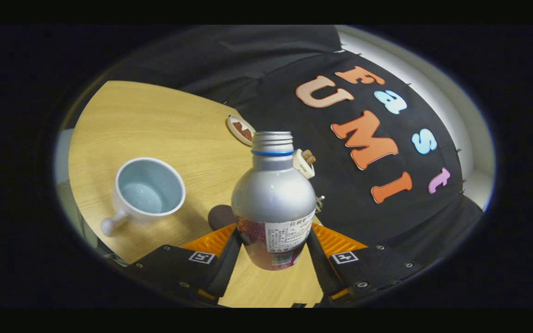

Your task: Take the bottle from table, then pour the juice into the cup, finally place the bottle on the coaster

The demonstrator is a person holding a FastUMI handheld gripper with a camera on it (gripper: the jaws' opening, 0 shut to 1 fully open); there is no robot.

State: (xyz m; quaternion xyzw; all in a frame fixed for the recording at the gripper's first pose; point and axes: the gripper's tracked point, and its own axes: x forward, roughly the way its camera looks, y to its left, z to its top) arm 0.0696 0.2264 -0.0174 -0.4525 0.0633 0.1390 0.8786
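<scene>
Table [155,115] of pale wood beneath gripper-clamped [273,247] bottle [273,203].

The silver, uncapped bottle [273,203] stands upright, lifted above the table [155,120]. The white cup [148,192] sits beside it near the table's edge. A dark round coaster [220,216] lies between them.

The bottle [272,203] carries a white label of fine print, too small and blurred for me to read.
</scene>
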